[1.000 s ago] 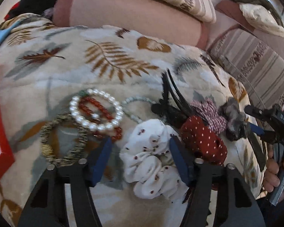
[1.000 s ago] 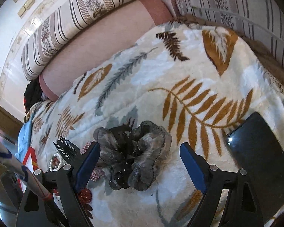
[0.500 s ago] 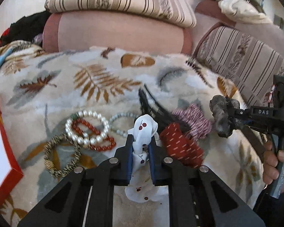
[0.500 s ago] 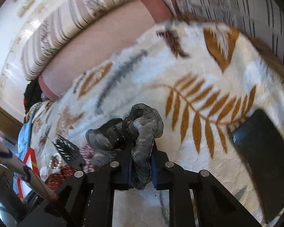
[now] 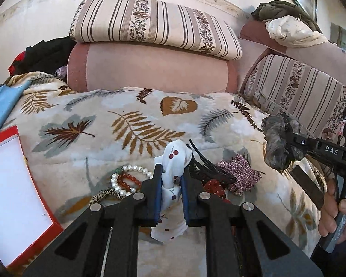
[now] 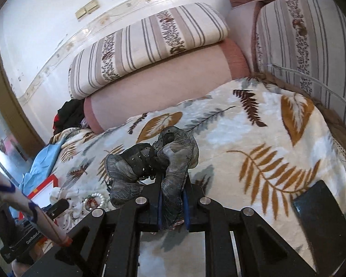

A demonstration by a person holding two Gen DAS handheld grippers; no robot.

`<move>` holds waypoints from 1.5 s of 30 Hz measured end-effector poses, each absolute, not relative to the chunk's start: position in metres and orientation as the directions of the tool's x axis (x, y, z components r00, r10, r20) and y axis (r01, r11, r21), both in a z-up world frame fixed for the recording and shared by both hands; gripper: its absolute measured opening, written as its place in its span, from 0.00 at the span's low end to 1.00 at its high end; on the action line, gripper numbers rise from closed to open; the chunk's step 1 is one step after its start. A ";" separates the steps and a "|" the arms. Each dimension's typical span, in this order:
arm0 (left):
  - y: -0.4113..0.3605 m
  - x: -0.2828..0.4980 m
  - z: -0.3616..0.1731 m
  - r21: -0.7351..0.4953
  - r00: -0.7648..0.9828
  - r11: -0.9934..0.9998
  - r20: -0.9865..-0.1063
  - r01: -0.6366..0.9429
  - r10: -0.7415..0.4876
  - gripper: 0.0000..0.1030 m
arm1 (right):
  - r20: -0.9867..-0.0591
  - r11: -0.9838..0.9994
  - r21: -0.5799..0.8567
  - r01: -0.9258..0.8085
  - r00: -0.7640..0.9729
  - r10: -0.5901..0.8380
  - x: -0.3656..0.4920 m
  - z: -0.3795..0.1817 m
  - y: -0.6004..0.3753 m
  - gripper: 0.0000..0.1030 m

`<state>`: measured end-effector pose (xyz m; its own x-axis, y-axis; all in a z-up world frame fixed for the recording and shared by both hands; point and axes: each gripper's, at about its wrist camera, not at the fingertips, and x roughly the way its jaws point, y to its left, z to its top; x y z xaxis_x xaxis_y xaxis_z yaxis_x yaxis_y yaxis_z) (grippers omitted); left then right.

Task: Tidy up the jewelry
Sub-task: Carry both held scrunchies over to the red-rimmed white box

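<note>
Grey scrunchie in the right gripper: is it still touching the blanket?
Apart. The left wrist view shows the grey scrunchie pinched in the right gripper and hanging in the air, with open blanket visible below and behind it.

light: soft daylight is filling both views, bright and even
glare: white wall (image 6: 34,34) is washing out; red-framed white board (image 5: 13,191) is blowing out
shadows: faint ones are falling on leaf-print blanket (image 5: 131,124)
distortion: fisheye is bending striped cushion (image 5: 154,23); corners are vignetting black
focus: edges are softening slightly
</note>
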<state>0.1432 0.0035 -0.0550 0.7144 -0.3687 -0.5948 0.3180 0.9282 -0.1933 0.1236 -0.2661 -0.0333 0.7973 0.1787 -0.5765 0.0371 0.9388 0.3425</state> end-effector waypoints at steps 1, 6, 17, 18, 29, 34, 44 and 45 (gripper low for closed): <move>0.004 0.143 -0.054 -0.190 0.717 0.930 -0.595 0.314 -0.364 0.14 | -0.576 0.940 0.341 0.028 0.796 0.185 0.124 -0.034 -0.263 0.14; 0.012 0.139 -0.050 -0.186 0.724 0.935 -0.594 0.301 -0.351 0.14 | -0.574 0.943 0.332 -0.007 0.792 0.208 0.124 -0.036 -0.249 0.14; 0.055 0.132 -0.041 -0.211 0.744 0.949 -0.589 0.235 -0.316 0.14 | -0.578 0.938 0.336 -0.085 0.768 0.276 0.117 -0.035 -0.206 0.14; 0.060 0.131 -0.040 -0.218 0.745 0.948 -0.588 0.230 -0.316 0.14 | -0.577 0.937 0.337 -0.091 0.767 0.282 0.115 -0.034 -0.201 0.14; 0.122 0.124 -0.018 -0.198 0.800 0.976 -0.570 0.090 -0.189 0.14 | -0.588 0.911 0.366 -0.192 0.711 0.386 0.114 -0.023 -0.115 0.14; 0.167 0.123 -0.014 -0.210 0.811 0.977 -0.576 -0.019 -0.108 0.14 | -0.594 0.900 0.348 -0.262 0.681 0.428 0.124 -0.009 -0.062 0.14; 0.262 0.131 -0.027 -0.193 0.774 0.945 -0.626 -0.266 0.090 0.14 | -0.642 0.867 0.325 -0.379 0.584 0.496 0.153 -0.006 0.041 0.14; 0.266 0.132 -0.029 -0.184 0.769 0.942 -0.631 -0.282 0.107 0.14 | -0.651 0.861 0.324 -0.392 0.568 0.504 0.158 -0.007 0.054 0.14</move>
<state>0.1319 0.2664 -0.0289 0.7686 0.1072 -0.6308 -0.2821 0.9416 -0.1837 0.1581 0.0542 -0.0069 0.5682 0.5040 -0.6505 -0.3925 0.8608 0.3241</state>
